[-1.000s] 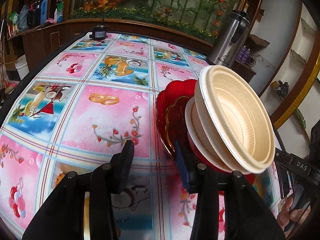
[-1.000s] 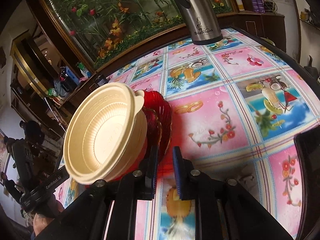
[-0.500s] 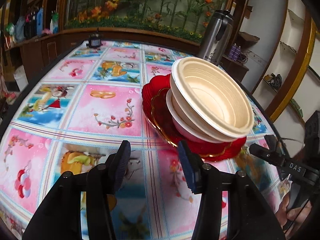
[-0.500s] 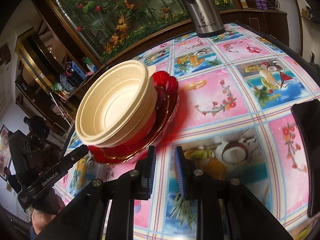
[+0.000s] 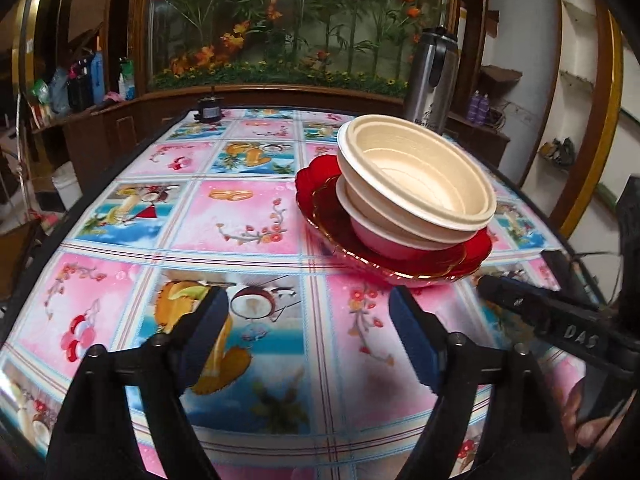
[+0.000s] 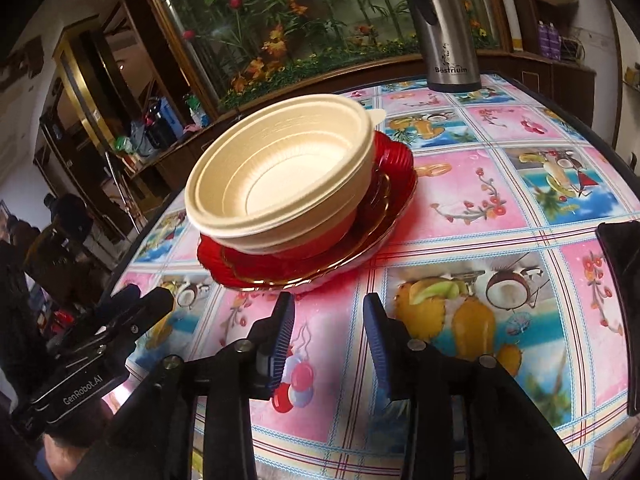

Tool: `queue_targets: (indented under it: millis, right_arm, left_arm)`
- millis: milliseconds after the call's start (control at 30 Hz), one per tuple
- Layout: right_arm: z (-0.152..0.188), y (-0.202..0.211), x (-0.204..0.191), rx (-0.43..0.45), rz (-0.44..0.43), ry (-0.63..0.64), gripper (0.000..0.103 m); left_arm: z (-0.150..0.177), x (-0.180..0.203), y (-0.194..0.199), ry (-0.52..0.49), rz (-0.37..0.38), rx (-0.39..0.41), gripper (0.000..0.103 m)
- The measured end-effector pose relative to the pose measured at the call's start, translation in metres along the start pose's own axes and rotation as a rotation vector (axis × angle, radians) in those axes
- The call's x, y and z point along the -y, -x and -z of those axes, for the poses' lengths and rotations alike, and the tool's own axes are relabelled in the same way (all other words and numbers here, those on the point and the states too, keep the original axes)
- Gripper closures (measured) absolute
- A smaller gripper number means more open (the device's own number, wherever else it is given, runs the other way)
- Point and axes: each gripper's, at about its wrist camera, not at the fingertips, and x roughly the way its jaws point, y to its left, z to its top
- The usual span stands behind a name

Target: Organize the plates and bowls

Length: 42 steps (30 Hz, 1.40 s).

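A stack of red gold-rimmed plates (image 5: 320, 204) lies flat on the patterned tablecloth, with cream bowls (image 5: 416, 184) nested on top. My left gripper (image 5: 308, 304) sits just in front of the stack, a little to its left. Its jaws are opening wide with nothing between them. In the right wrist view the same cream bowls (image 6: 280, 172) and red plates (image 6: 396, 184) sit ahead and slightly left. My right gripper (image 6: 328, 308) is close to the plates' near rim without touching it. Its jaws are opening too, narrower, with nothing between them.
A steel thermos flask (image 5: 430, 80) (image 6: 446, 28) stands at the table's far edge. A small black object (image 5: 209, 110) sits at the far left edge. A glass plant display and wooden cabinets lie behind the table. A black object (image 6: 624, 280) sits at the right edge.
The stack was tilted up on its edge between both grippers; it now rests flat on the table. Both grippers have let go, drawn back and opened wider.
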Motion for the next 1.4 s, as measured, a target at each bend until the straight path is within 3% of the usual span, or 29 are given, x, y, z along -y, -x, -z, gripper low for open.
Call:
queue_targets:
  millis: [33,100,267,400,533,667,1400]
  right_arm:
    - [0.000,0.003,-0.001,0.015,0.006,0.007,0.063]
    - [0.001,0.005,-0.002,0.024,0.013,0.009,0.042]
    - [0.003,0.013,-0.003,0.070,0.024,0.009,0.038]
    - [0.004,0.018,-0.001,0.102,0.025,-0.002,0.023]
    - [0.003,0.019,-0.002,0.105,0.019,0.009,0.022]
    - [0.001,0.015,-0.003,0.085,0.044,0.011,0.017]
    - [0.001,0.012,-0.007,0.083,0.079,0.029,0.012]
  left_arm:
    - [0.001,0.002,0.001,-0.011,-0.013,0.005,0.019]
    - [0.004,0.006,0.004,-0.037,-0.030,0.014,0.018]
    - [0.008,0.005,0.003,-0.047,-0.012,-0.001,0.017]
    - [0.006,0.007,-0.003,-0.075,-0.043,-0.058,0.016]
    - [0.008,0.011,-0.006,-0.107,-0.046,-0.088,0.017]
    - [0.009,0.017,0.003,-0.133,-0.114,-0.009,0.016]
    - [0.008,0.020,0.005,-0.173,-0.151,0.016,0.016]
